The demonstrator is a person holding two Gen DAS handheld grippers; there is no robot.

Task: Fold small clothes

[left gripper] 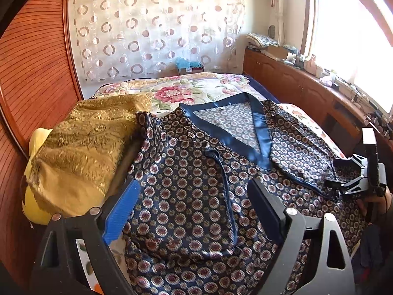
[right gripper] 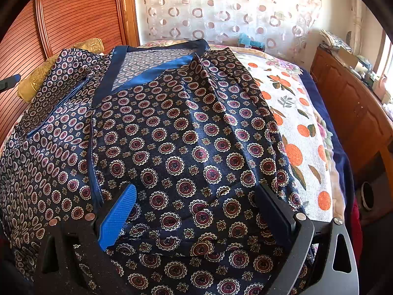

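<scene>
a bed (left gripper: 172, 91) with a floral cover fills most of both views, a wooden wardrobe wall (left gripper: 32, 73) on the left and a sheer curtain with ring patterns (left gripper: 152, 24) behind it; a long wooden cabinet (left gripper: 294, 83) crowded with small items runs under the bright window on the right; spread across the bed lies the task's garment, a navy patterned top (left gripper: 186, 162) with a blue satin v-neck band (left gripper: 260, 127), its right side folded inward over the body, a sleeve lying along the left part; beside it on the left, touching its edge, sits a gold brocade cushion (left gripper: 83, 142) over a yellow pillow (left gripper: 36, 137); the left gripper (left gripper: 194, 201) hangs above the cloth with its jaws spread wide and nothing between them; the right gripper (right gripper: 196, 201) is low over the folded part, jaws apart, the blue pad (right gripper: 118, 216) and the dark one resting against the fabric with no pinch visible, so released.
</scene>
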